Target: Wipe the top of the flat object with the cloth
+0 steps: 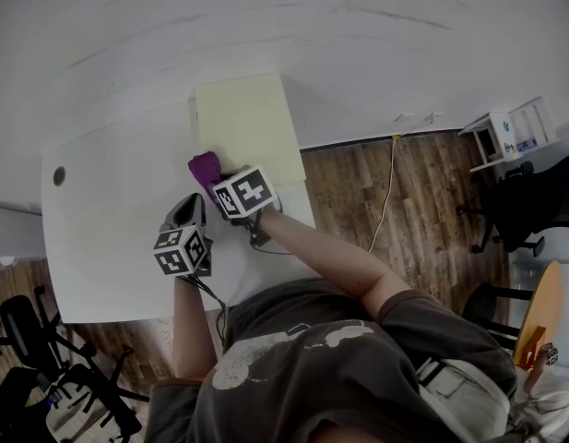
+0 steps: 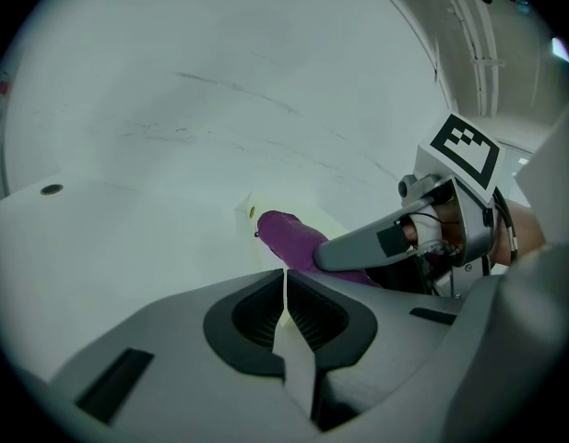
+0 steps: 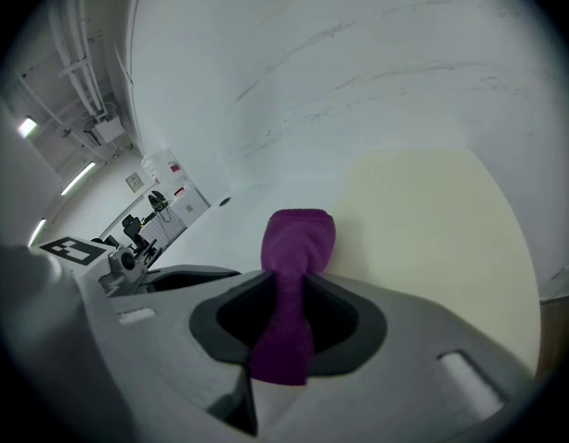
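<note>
Firmly clamping a purple fabric cloth (image 3: 298, 238), the right gripper (image 3: 289, 312) sits at the near corner of a pale yellow flat board (image 3: 432, 247) stretching ahead; left gripper (image 2: 284, 293) closed, empty.

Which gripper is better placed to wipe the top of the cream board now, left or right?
Right. The right gripper is shut on the purple cloth, whose free end is at the cream board's edge. The left gripper is shut on nothing, over the white table.

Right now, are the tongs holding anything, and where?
The right tongs pinch the purple cloth around its bunched middle. The left tongs are shut on nothing.
</note>
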Demonstrator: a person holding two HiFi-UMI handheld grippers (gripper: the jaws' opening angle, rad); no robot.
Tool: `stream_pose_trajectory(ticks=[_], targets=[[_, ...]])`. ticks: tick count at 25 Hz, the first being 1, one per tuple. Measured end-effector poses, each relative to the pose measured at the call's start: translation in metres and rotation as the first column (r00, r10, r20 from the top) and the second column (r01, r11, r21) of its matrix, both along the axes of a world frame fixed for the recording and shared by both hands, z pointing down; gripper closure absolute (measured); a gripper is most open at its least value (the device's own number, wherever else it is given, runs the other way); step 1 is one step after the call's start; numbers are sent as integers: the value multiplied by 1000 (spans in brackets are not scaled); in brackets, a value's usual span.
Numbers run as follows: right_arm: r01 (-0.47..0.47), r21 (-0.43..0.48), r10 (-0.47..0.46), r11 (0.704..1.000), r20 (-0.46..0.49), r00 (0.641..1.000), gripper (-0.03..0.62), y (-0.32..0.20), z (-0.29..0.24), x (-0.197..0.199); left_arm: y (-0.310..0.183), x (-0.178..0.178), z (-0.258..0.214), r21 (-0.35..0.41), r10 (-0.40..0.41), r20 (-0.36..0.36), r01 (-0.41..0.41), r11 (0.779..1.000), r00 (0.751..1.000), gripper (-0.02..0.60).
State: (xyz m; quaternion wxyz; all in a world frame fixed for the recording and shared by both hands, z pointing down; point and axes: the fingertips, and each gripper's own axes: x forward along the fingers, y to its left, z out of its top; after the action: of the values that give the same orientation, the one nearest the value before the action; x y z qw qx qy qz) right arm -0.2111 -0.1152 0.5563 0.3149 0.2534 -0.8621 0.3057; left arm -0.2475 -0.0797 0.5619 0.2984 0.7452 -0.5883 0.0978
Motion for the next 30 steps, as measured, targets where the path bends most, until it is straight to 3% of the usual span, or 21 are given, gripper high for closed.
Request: stream_pose_trajectory(ticks=[21,30], targets=[[-109,-31,109,994,2,994,496,-22,4,63,-18,39,7,-38,99,54,-97,995,994,569],[-155,-30,155,988,-3,988,496,-30,7,91,-18,39,13,-52,86,40,-84,995,995,569]])
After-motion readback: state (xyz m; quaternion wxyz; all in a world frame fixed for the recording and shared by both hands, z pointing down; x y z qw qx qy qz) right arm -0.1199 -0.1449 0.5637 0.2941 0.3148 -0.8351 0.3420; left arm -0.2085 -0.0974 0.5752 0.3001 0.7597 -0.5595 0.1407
